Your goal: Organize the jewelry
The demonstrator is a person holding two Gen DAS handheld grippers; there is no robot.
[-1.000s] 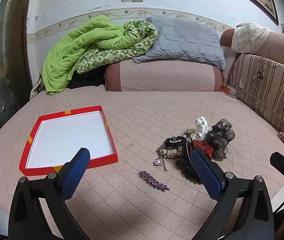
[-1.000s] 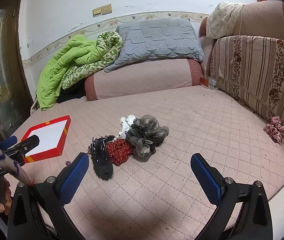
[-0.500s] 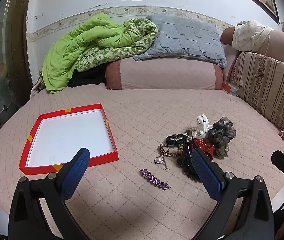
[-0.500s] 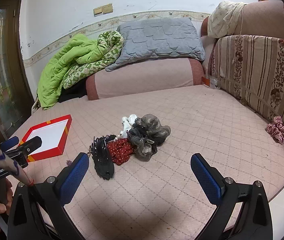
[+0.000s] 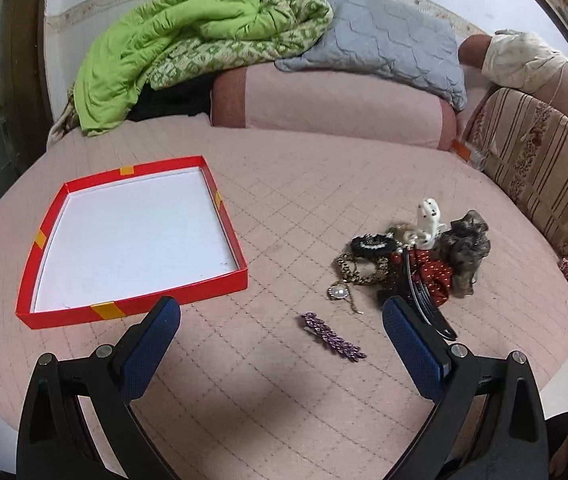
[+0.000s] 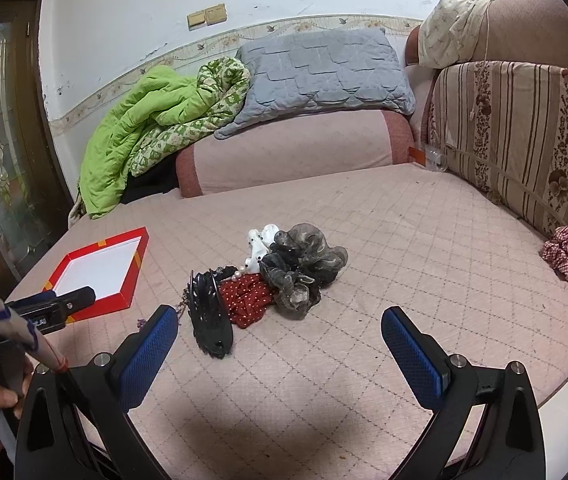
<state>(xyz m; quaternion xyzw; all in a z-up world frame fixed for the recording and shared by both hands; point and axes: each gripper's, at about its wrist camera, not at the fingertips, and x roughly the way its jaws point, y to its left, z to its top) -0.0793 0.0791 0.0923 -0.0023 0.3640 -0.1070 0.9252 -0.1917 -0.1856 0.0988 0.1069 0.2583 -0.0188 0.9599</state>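
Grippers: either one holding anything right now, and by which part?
Nothing is held. The left gripper and the right gripper are both open above the bed cover, with nothing between their pads. The purple hair clip lies loose.

Beside the black hair claw, we see the purple clip mostly hidden by our right gripper; chain details blur.

The left gripper hovers wide open over the quilted bed. A purple hair clip lies between its fingers; the red tray sits ahead-left, the accessory pile ahead-right
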